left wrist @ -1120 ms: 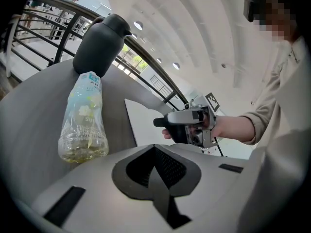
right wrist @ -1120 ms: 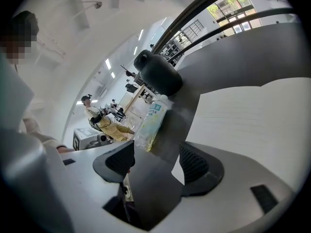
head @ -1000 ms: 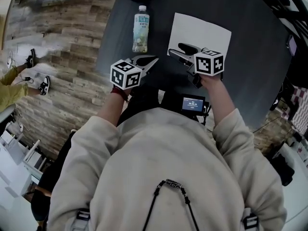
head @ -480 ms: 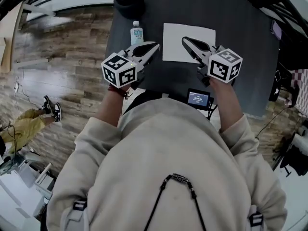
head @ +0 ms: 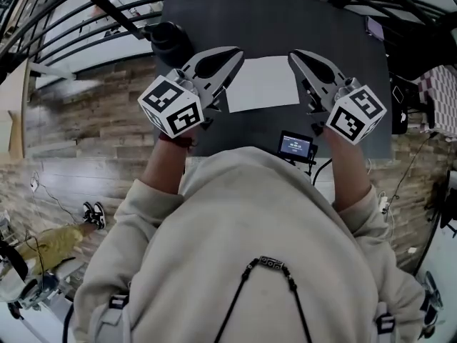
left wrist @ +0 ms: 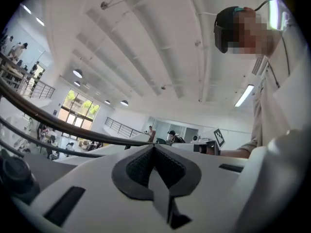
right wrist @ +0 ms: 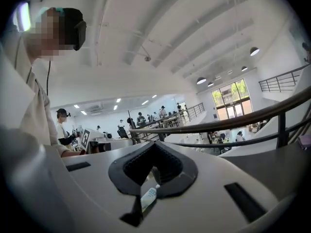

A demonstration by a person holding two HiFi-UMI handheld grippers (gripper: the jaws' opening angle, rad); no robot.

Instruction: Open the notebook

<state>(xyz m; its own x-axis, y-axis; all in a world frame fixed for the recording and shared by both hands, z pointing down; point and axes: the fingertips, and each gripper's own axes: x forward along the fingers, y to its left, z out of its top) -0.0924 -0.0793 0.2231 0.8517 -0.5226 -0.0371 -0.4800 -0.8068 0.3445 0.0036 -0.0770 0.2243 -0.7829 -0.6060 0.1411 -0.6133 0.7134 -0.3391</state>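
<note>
The notebook is a white, closed rectangle lying flat on the dark table. Both grippers are held high above it, pointing level toward the table's far side and touching nothing. In the head view my left gripper hangs over the notebook's left edge and my right gripper over its right edge. Each has its jaws pressed together with nothing between them. The left gripper view shows the left gripper shut against the room's ceiling. The right gripper view shows the right gripper shut likewise.
A black round object stands at the table's far left corner. A small screen device sits at the near edge by my chest. A clear bottle shows below the right jaws. Metal railings run beyond the table; wood floor lies to the left.
Both grippers have risen well above the table and turned level. The right gripper's jaws, open a second ago, have closed. The bottle is now hidden in the head view.
</note>
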